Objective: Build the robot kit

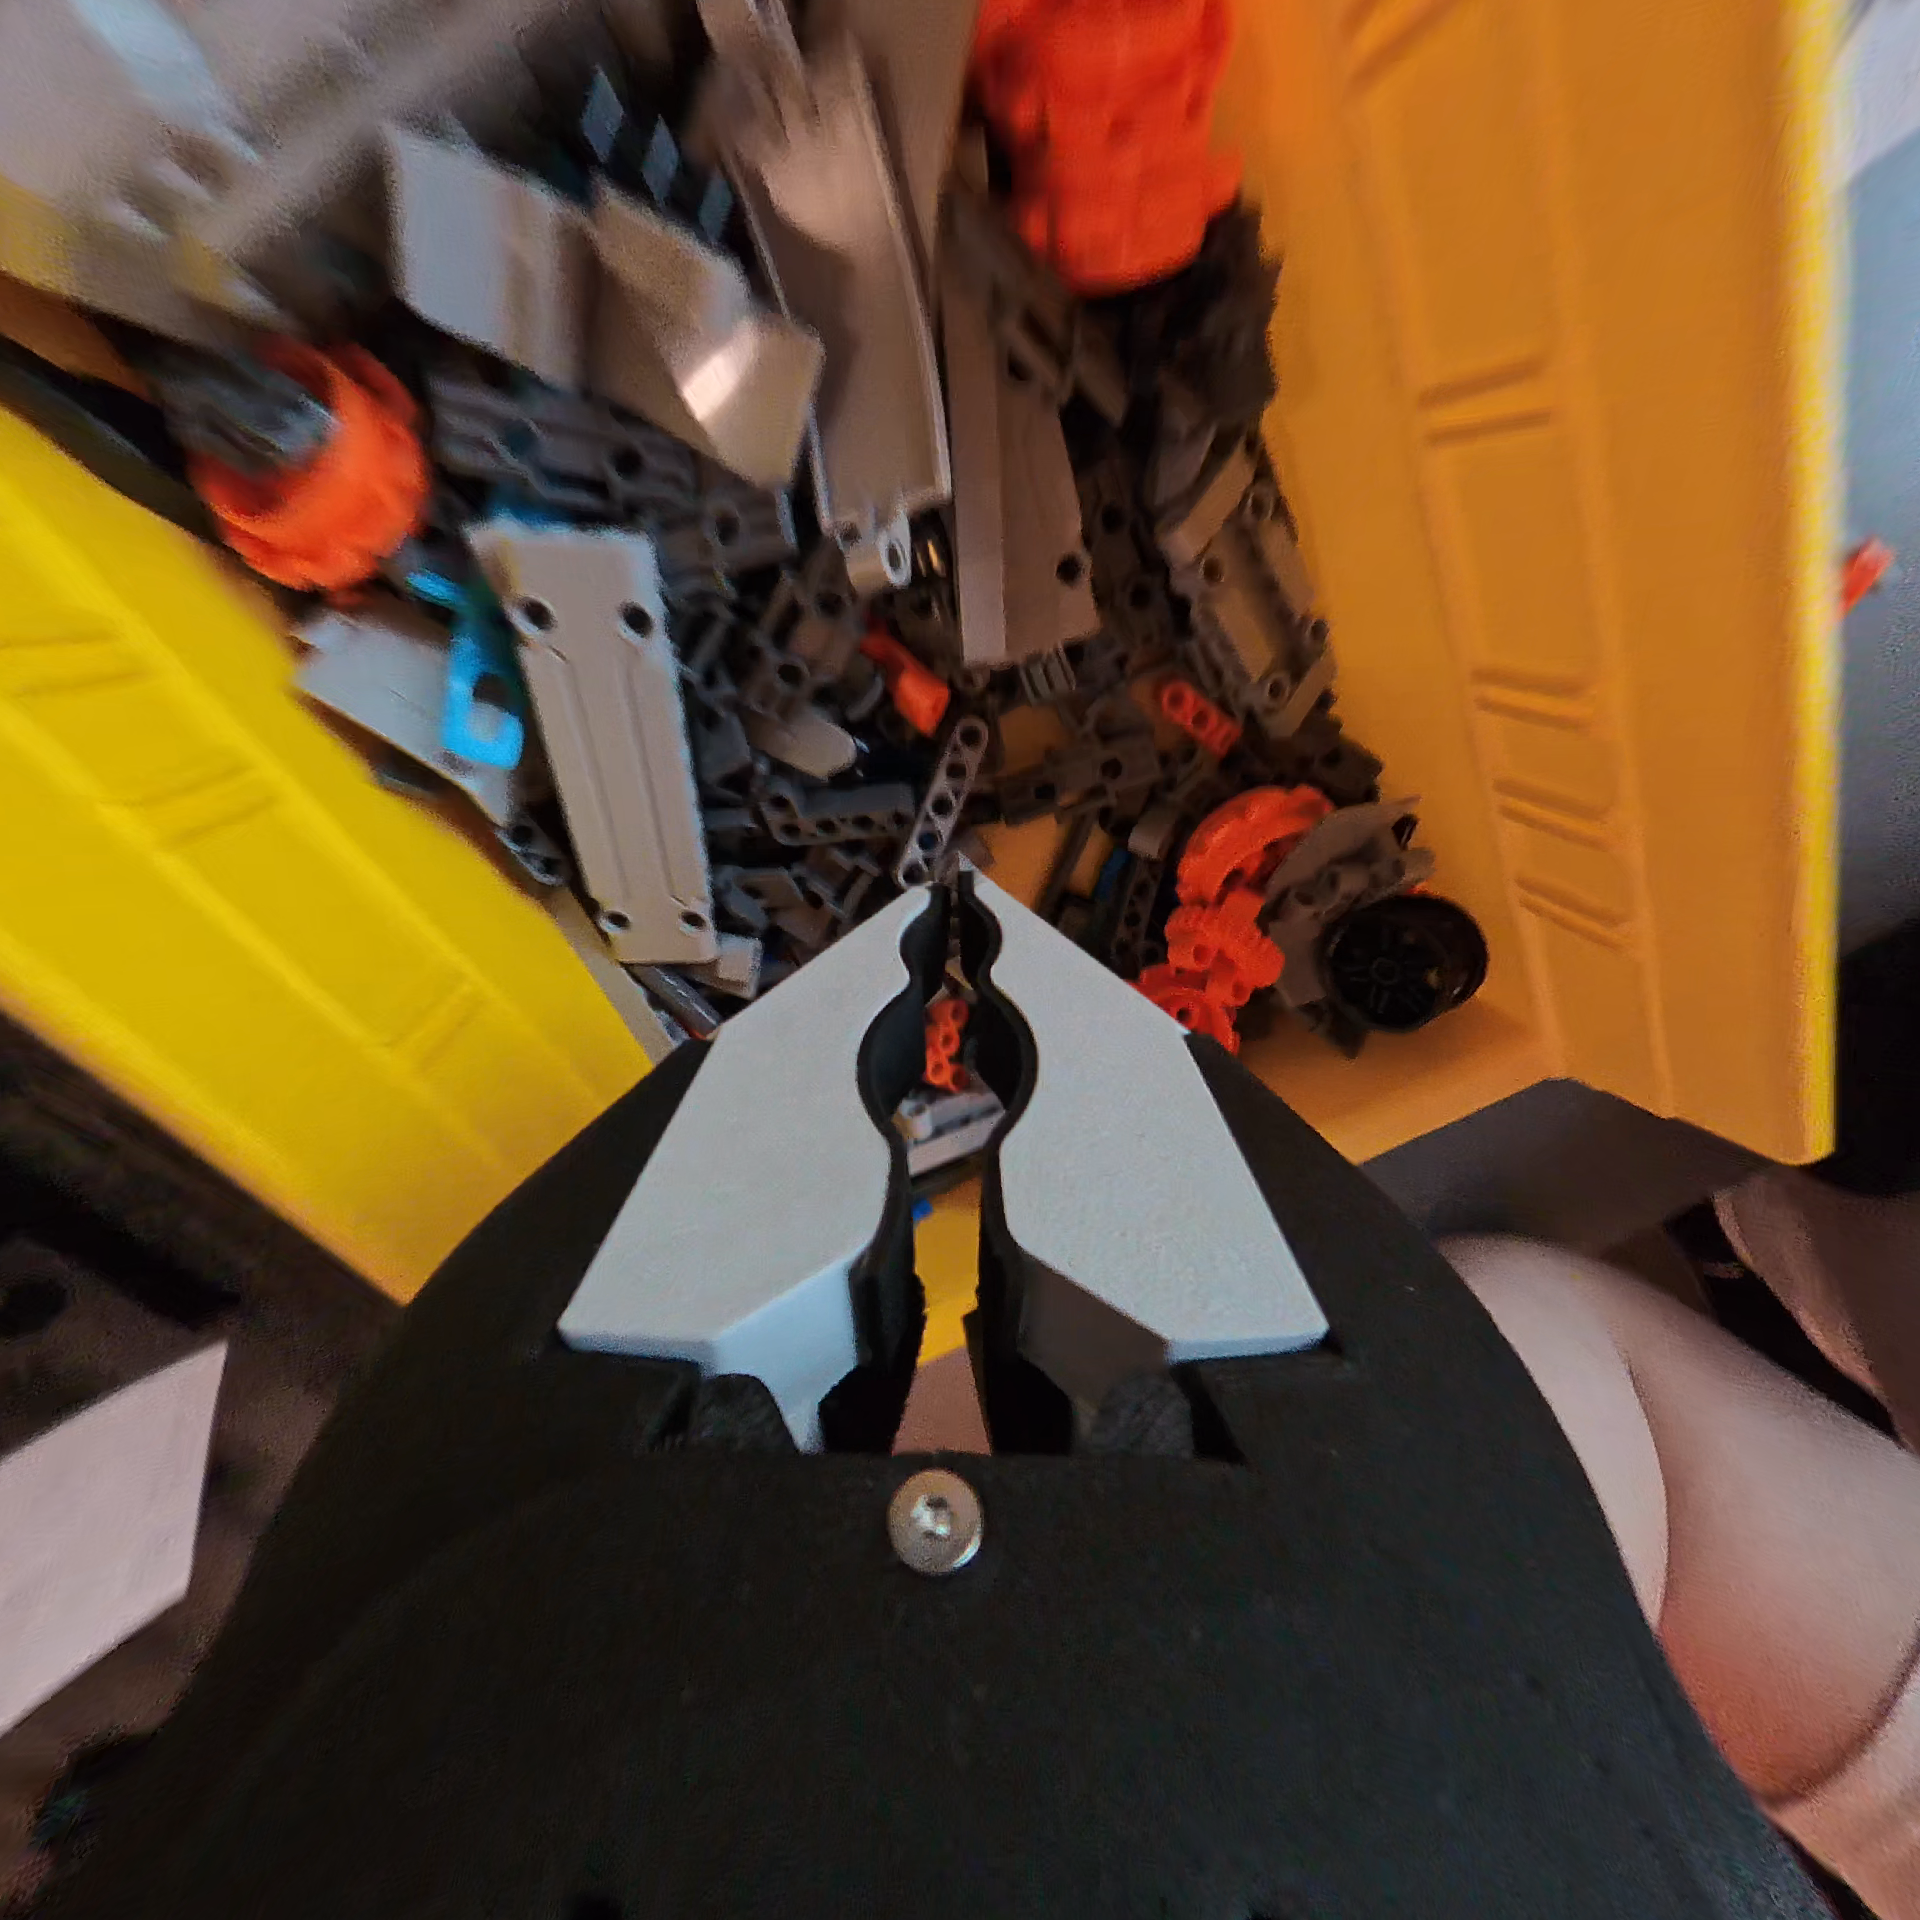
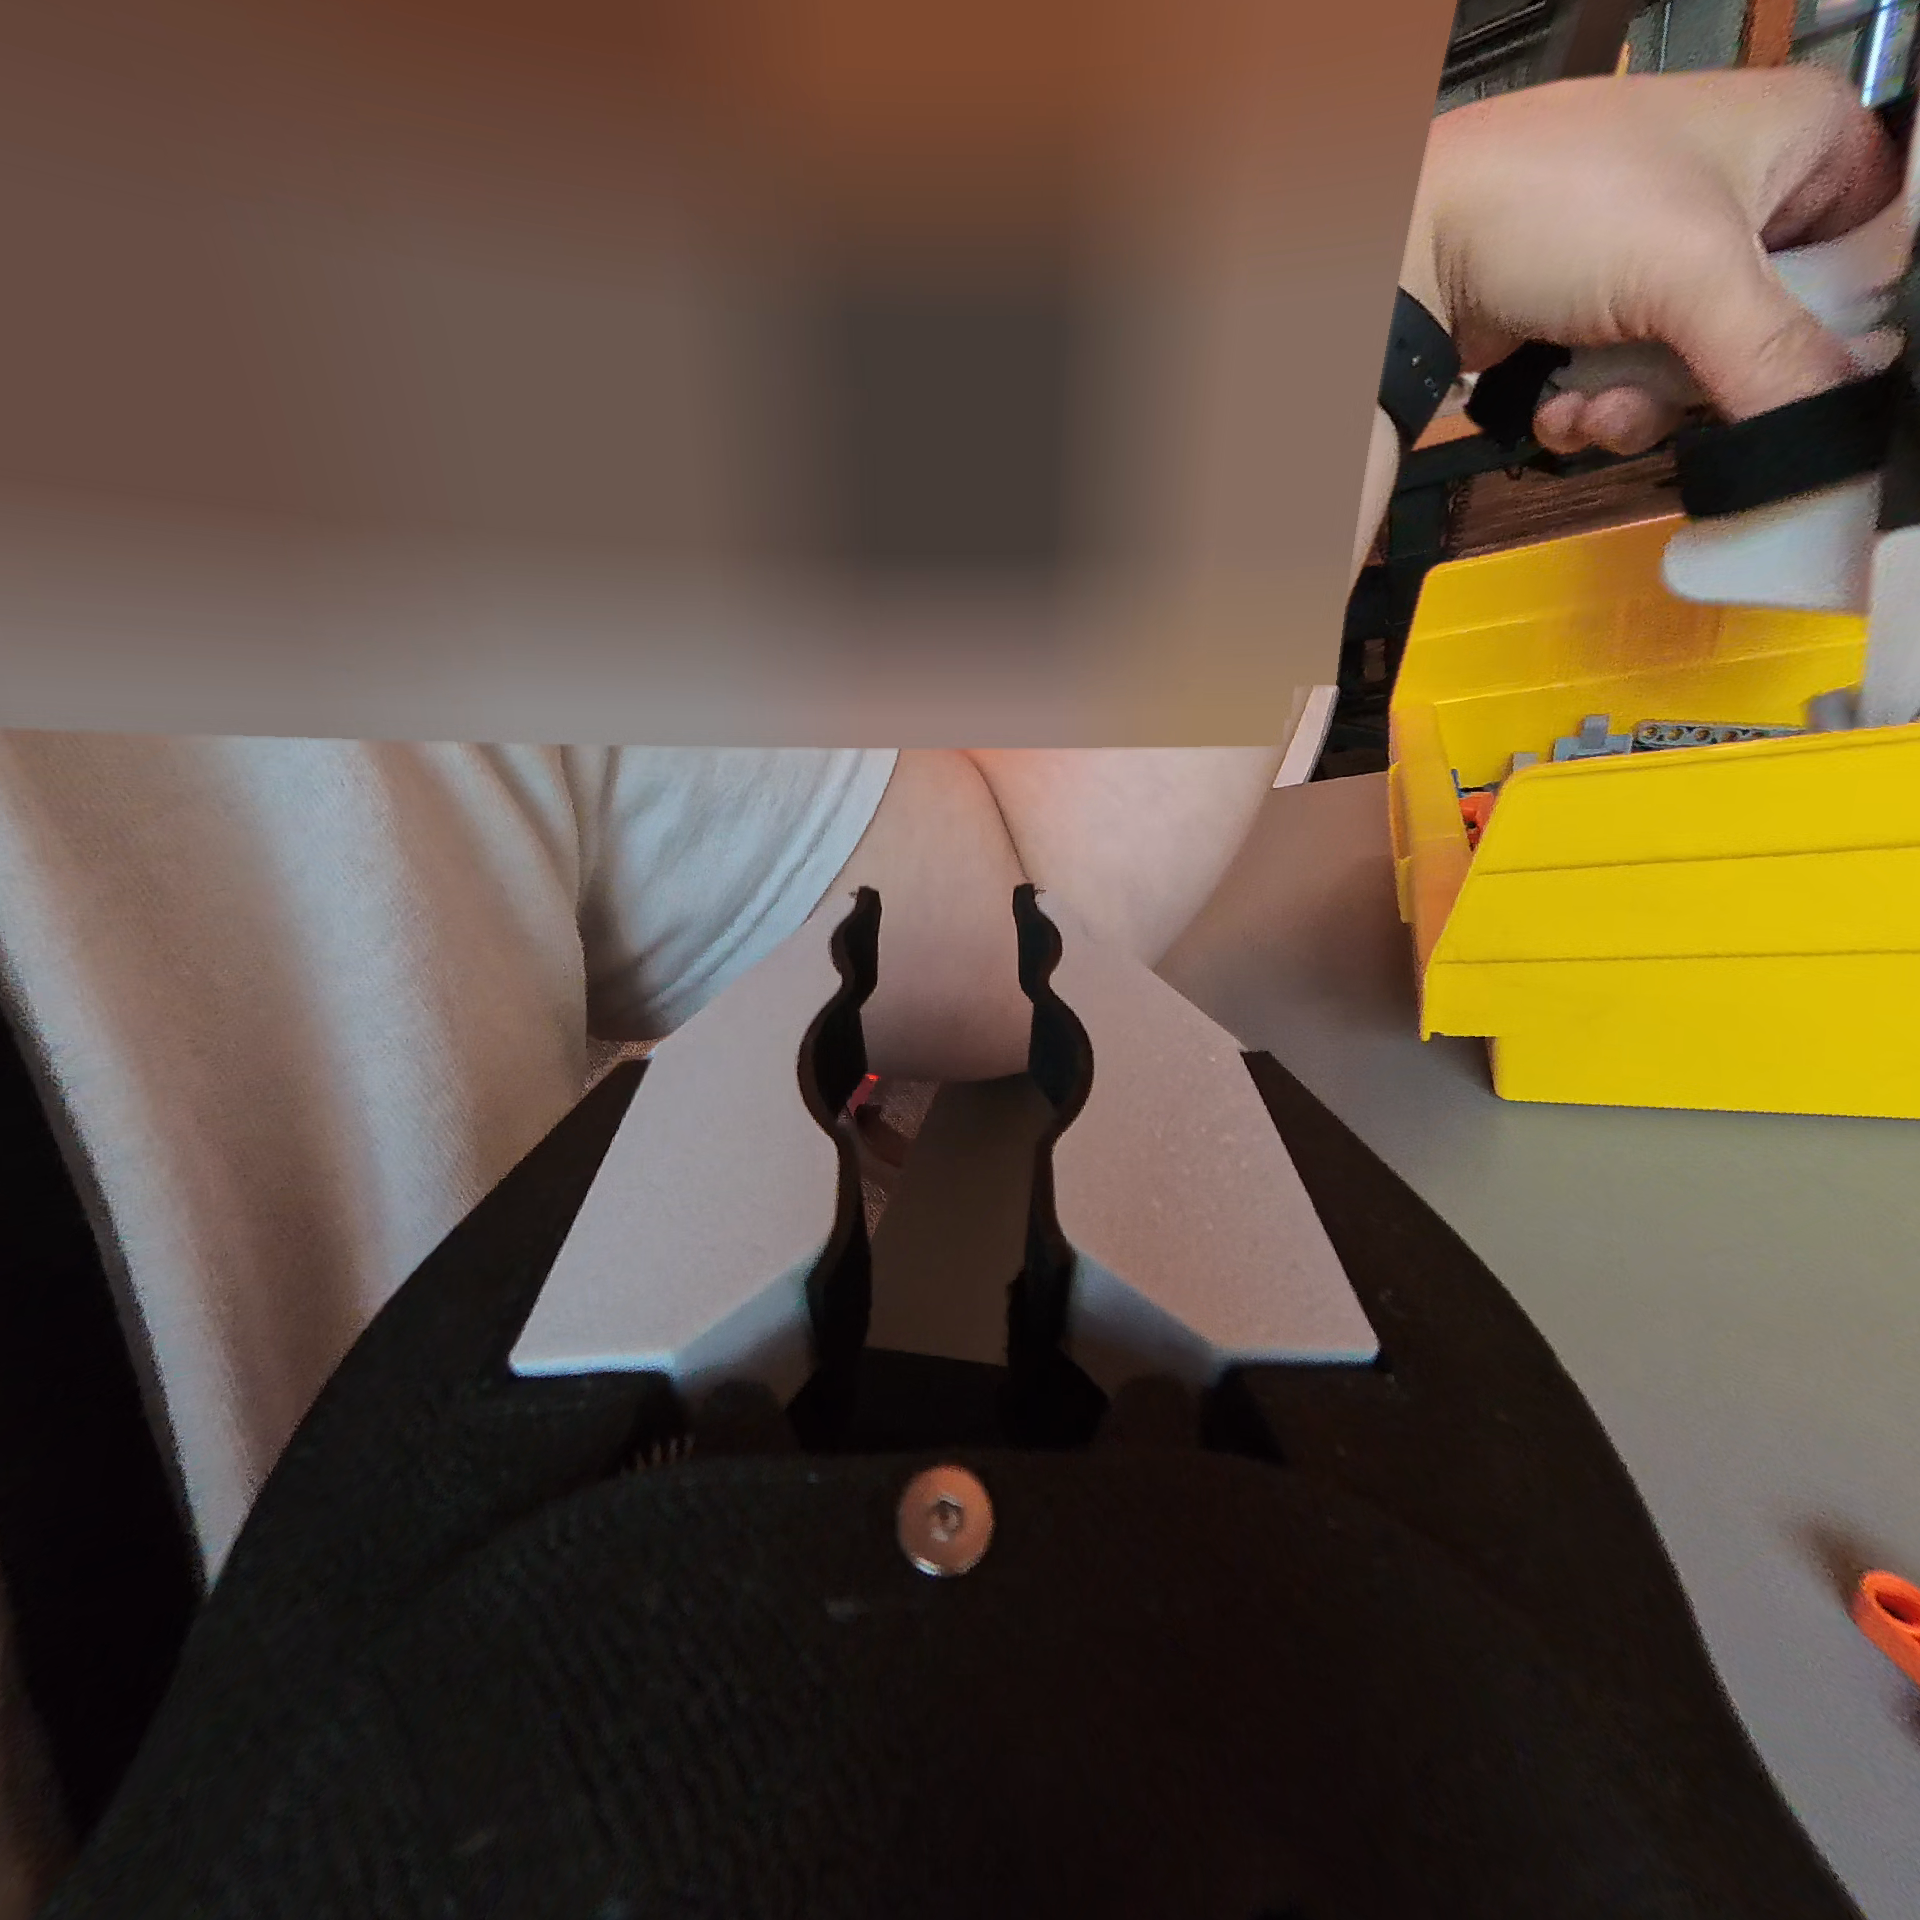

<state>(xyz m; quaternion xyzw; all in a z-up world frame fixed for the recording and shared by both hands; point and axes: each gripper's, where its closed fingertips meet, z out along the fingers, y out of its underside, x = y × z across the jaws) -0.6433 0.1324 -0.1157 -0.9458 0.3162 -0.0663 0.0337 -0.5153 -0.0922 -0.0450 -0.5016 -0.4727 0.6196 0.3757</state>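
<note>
In the left wrist view my left gripper [image 1: 951, 888] hangs over a yellow bin [image 1: 1507, 520] full of grey, black and orange building pieces. Its fingertips are shut on the near end of a thin grey beam with holes [image 1: 945, 800], which points away over the pile. In the right wrist view that beam [image 2: 1704, 735] shows level above the bin's rim, at the left gripper's tip. My right gripper [image 2: 945, 909] is open and empty above the grey table [image 2: 1558, 1299], pointing at a person's arm and pale shirt.
A long light-grey panel [image 1: 613, 748], orange wheels [image 1: 322, 478] and a black wheel [image 1: 1403, 961] lie in the bin. A second yellow bin [image 1: 208, 831] stands at its left. A small orange piece [image 2: 1891, 1631] lies on the table at the right edge. A hand [image 2: 1621, 239] holds the left gripper. The tips of one gripper are about 25 centimetres away from the tips of the other. It is some 11 centimetres from my left tips to the black wheel [image 1: 1403, 961].
</note>
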